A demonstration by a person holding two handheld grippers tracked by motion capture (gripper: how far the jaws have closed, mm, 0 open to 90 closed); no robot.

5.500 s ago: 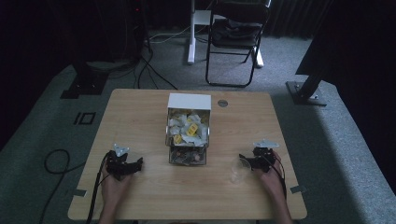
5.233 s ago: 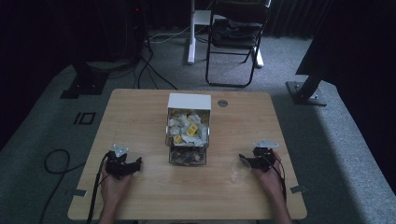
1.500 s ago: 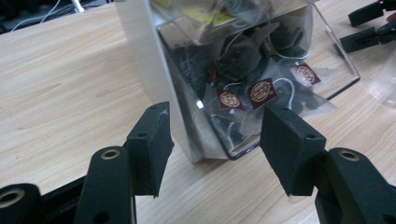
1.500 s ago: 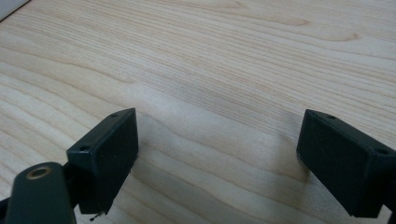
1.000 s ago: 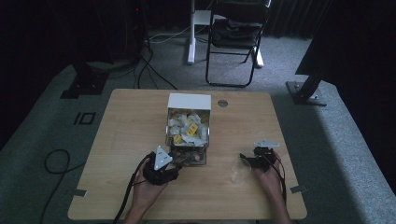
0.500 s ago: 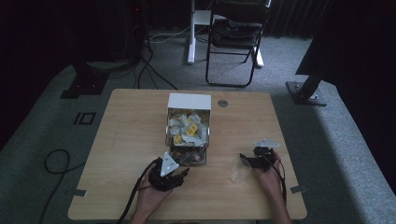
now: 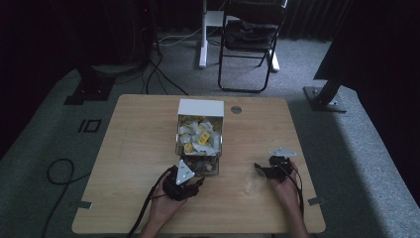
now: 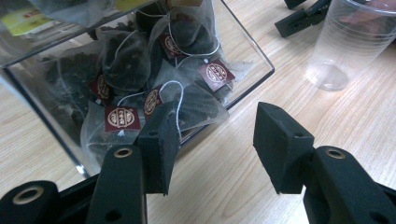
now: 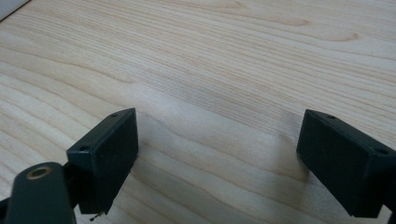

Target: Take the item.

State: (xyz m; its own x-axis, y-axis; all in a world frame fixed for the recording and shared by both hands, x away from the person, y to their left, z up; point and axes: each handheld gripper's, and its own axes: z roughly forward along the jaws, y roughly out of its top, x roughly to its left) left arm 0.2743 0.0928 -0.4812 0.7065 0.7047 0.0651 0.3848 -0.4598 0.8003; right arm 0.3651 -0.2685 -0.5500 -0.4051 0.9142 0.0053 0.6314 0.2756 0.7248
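Observation:
A clear box [image 7: 216, 148] with a white back stands mid-table. Its upper part holds pale tea bags [image 7: 199, 135] with yellow tags. The lower compartment [image 8: 243, 46] is packed with dark pyramid tea bags [image 8: 187, 100] with dark red tags. My left gripper [image 8: 212, 140] [image 7: 197, 181] is open just in front of that compartment's near corner, with nothing between the jaws. A clear plastic cup [image 8: 343, 42] [image 7: 254, 182] stands empty to the right of the box. My right gripper [image 7: 258, 169] [image 9: 217, 154] rests open beside the cup, over bare wood.
The wooden table [image 7: 138, 144] has a round grommet [image 7: 236, 109] behind the box. A black folding chair [image 7: 247, 34] and cables on the carpet lie beyond the far edge. The right gripper's black jaws [image 8: 303, 16] show behind the cup.
The left gripper has come from the table's left side to the front of the box. Over the last second it edged slightly right. The right gripper has stayed put.

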